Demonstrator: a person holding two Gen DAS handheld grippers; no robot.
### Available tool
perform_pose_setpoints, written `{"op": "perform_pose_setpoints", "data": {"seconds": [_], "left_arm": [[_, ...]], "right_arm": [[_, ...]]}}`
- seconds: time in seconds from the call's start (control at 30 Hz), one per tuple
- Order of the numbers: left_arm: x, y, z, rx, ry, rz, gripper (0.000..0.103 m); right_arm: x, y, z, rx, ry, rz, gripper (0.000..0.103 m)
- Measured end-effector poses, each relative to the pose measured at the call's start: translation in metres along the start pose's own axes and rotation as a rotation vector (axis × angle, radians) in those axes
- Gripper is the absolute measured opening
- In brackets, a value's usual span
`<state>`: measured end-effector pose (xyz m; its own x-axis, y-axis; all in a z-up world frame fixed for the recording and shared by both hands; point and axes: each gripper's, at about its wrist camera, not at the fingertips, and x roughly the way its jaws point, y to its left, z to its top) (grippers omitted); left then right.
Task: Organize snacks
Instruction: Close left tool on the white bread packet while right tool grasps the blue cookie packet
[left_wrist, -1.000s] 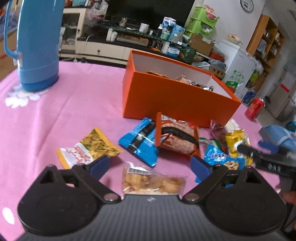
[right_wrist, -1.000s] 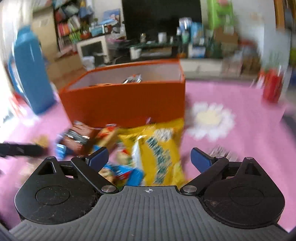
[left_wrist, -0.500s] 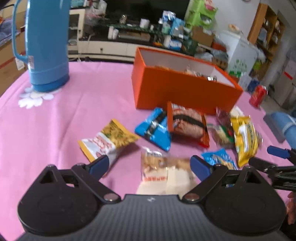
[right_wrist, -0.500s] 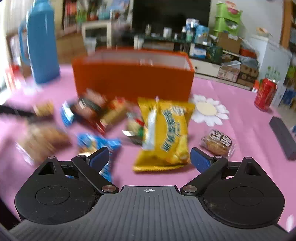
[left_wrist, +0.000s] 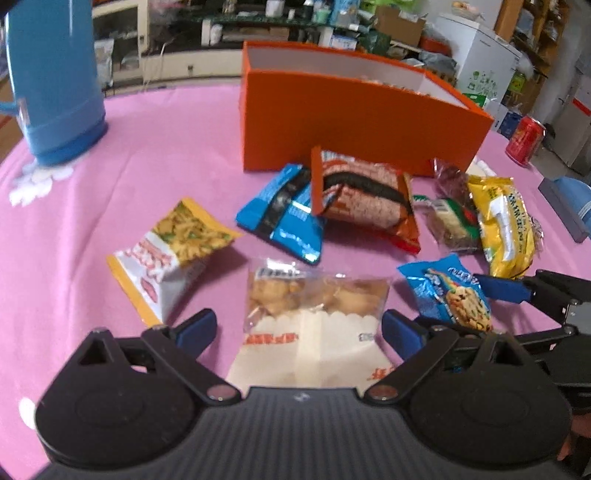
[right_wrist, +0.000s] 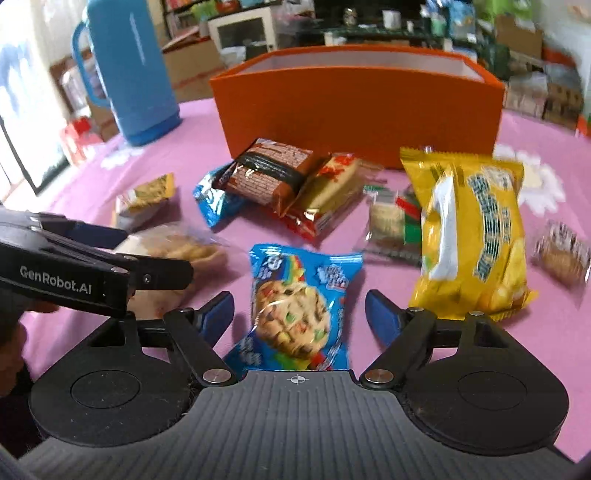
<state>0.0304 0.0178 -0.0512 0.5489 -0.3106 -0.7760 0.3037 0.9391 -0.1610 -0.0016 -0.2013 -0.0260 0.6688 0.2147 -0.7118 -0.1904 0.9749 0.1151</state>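
Note:
An open orange box (left_wrist: 354, 122) stands on the pink tablecloth, also seen in the right wrist view (right_wrist: 358, 110). Several snack packs lie in front of it. My left gripper (left_wrist: 299, 328) is open, its fingers on either side of a clear pack of biscuits (left_wrist: 314, 317). My right gripper (right_wrist: 299, 314) is open around a blue cookie pack (right_wrist: 299, 302), also visible in the left wrist view (left_wrist: 448, 291). Nearby lie a brown-orange pack (left_wrist: 364, 199), a blue pack (left_wrist: 284, 218), a yellow pack (right_wrist: 472, 229) and a yellow-white pack (left_wrist: 170, 251).
A blue thermos jug (left_wrist: 51, 77) stands at the back left. A red can (left_wrist: 524, 139) stands at the right, near a grey-blue object (left_wrist: 567, 206). A small wrapped cake (right_wrist: 563, 254) lies at the far right. Shelves and clutter fill the room behind.
Both grippers have moved lower and closer to the table. The left now straddles the biscuit pack; the right has shifted left from the yellow pack to the blue cookie pack.

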Motion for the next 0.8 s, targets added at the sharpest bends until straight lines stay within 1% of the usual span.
{"op": "perform_pose_setpoints", "data": {"seconds": [0.07, 0.1, 0.13, 0.2, 0.23, 0.27, 0.3, 0.43, 0.53, 0.6, 0.63, 0.67, 0.7, 0.73, 0.77, 0.8], "left_arm": [[0.002, 0.002, -0.002, 0.001, 0.007, 0.014, 0.093], [0.002, 0.001, -0.002, 0.015, 0.003, 0.027, 0.093], [0.002, 0.000, -0.003, 0.022, 0.002, 0.034, 0.089], [0.001, -0.003, -0.004, 0.039, -0.004, 0.048, 0.080], [0.001, -0.004, -0.004, 0.049, -0.002, 0.052, 0.072], [0.000, -0.005, -0.004, 0.058, 0.000, 0.052, 0.071], [-0.001, -0.005, -0.005, 0.059, 0.003, 0.052, 0.071], [-0.006, -0.005, -0.010, 0.068, 0.016, 0.058, 0.072], [-0.011, -0.007, -0.019, 0.099, 0.025, 0.072, 0.072], [-0.015, -0.009, -0.025, 0.120, 0.024, 0.081, 0.074], [-0.016, -0.009, -0.027, 0.124, 0.025, 0.077, 0.080], [-0.017, -0.009, -0.029, 0.128, 0.029, 0.077, 0.090], [-0.019, -0.009, -0.031, 0.136, 0.018, 0.085, 0.093], [-0.021, -0.011, -0.032, 0.145, 0.004, 0.098, 0.093], [-0.022, -0.012, -0.032, 0.162, -0.011, 0.114, 0.093], [-0.021, -0.014, -0.031, 0.170, -0.017, 0.122, 0.093]], "right_arm": [[0.006, 0.005, 0.002, -0.022, -0.005, -0.014, 0.064], [0.006, 0.007, 0.002, -0.036, -0.005, -0.022, 0.058], [0.007, 0.008, 0.001, -0.057, -0.007, -0.037, 0.055], [0.005, 0.012, -0.001, -0.086, -0.013, -0.057, 0.042], [0.004, 0.011, -0.001, -0.089, -0.017, -0.056, 0.036], [0.002, 0.011, -0.001, -0.092, -0.019, -0.054, 0.029], [0.001, 0.010, -0.002, -0.094, -0.017, -0.052, 0.028], [-0.010, 0.006, -0.008, -0.093, -0.007, -0.048, 0.028], [-0.022, 0.005, -0.019, -0.103, -0.006, -0.050, 0.027], [-0.030, 0.004, -0.027, -0.105, -0.007, -0.047, 0.028], [-0.033, 0.003, -0.030, -0.105, -0.009, -0.045, 0.029], [-0.034, 0.001, -0.031, -0.104, -0.011, -0.041, 0.030], [-0.036, 0.000, -0.032, -0.102, -0.011, -0.036, 0.035], [-0.037, -0.002, -0.031, -0.089, -0.006, -0.032, 0.039], [-0.038, -0.004, -0.031, -0.070, -0.004, -0.019, 0.046], [-0.040, -0.006, -0.031, -0.050, -0.011, 0.000, 0.051]]}}
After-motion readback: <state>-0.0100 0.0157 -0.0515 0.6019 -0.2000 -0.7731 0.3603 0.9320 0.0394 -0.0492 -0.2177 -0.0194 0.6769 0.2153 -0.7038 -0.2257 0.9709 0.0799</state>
